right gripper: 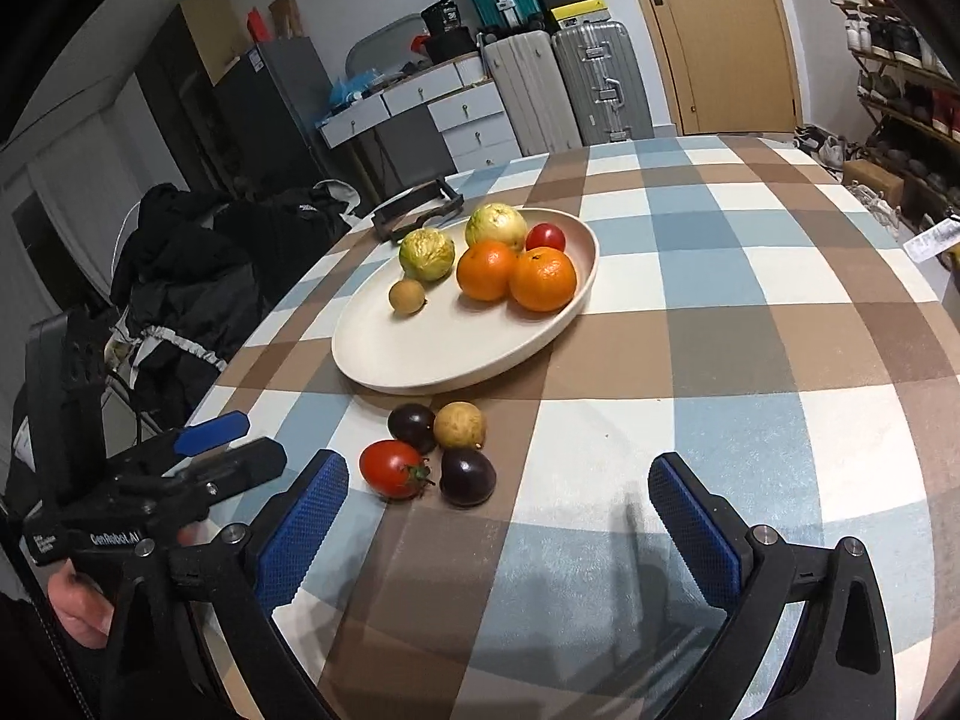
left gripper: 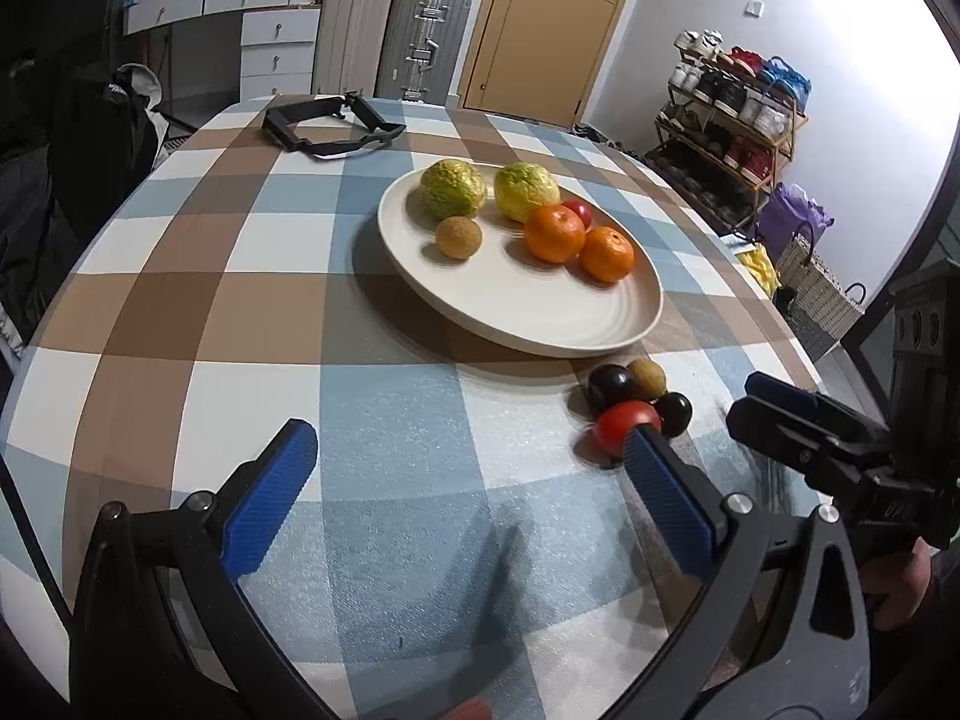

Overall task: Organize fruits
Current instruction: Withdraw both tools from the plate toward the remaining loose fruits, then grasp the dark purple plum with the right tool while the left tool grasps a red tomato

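Right wrist view: your right gripper [right gripper: 498, 516] stands wide with nothing between its blue pads, just short of the loose fruit cluster on the checked table [right gripper: 750, 360]. Nearest the gripper lie the red tomato [right gripper: 391, 468] and a dark plum [right gripper: 467, 476]; behind them sit a second dark plum [right gripper: 412, 427] and a tan round fruit [right gripper: 459, 425], all touching or nearly so. Beyond the cluster is the cream plate [right gripper: 420, 360], holding two oranges [right gripper: 515, 275], two green-yellow fruits, a small tan fruit and a small tomato. Your left gripper [left gripper: 468, 474] is also wide and empty, with the cluster at its right fingertip.
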Tool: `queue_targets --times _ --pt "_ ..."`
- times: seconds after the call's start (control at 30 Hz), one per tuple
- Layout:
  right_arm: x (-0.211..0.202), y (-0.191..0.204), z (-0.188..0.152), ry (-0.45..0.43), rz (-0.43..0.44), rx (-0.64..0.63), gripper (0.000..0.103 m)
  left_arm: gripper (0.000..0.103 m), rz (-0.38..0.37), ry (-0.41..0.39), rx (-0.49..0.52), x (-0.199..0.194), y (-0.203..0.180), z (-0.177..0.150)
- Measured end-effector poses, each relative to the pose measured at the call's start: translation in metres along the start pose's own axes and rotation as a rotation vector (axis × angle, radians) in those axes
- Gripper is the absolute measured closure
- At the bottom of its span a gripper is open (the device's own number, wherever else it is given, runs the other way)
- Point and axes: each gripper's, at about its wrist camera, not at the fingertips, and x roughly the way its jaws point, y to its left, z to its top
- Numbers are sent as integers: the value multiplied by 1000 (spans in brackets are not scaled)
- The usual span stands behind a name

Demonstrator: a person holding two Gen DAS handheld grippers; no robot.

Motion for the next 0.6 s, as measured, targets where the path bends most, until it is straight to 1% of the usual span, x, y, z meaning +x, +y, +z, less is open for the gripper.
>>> queue_targets --times 0.03,0.1,0.17,0.23,0.3,0.37,0.4,0.47,0.5,0.57,0.6 --pt "2 0 1 5 3 -1 1 1 -6 1 -5 1 1 1" --pt "5 1 3 12 7 -2 5 1 -11 0 -12 2 3 2" --pt "10 2 5 28 19 -6 20 1 -18 2 -15 3 4 4" --pt "15 3 5 50 13 -8 21 1 -20 3 -18 4 6 5" --pt "19 4 5 62 19 -9 28 1 -21 3 -22 5 7 6" --pt "23 5 5 78 23 -11 38 1 -23 5 -33 6 10 7" --pt "25 5 5 85 22 -13 41 1 -24 5 -37 6 11 7" --pt "28 6 4 98 20 -14 51 1 -29 6 -44 8 12 8" --pt "29 5 4 103 24 -11 53 1 -29 7 -46 8 12 8" --pt "30 5 4 106 34 -7 64 1 -29 8 -43 9 12 8" --pt "30 5 4 106 32 -10 67 1 -29 8 -43 9 12 9"
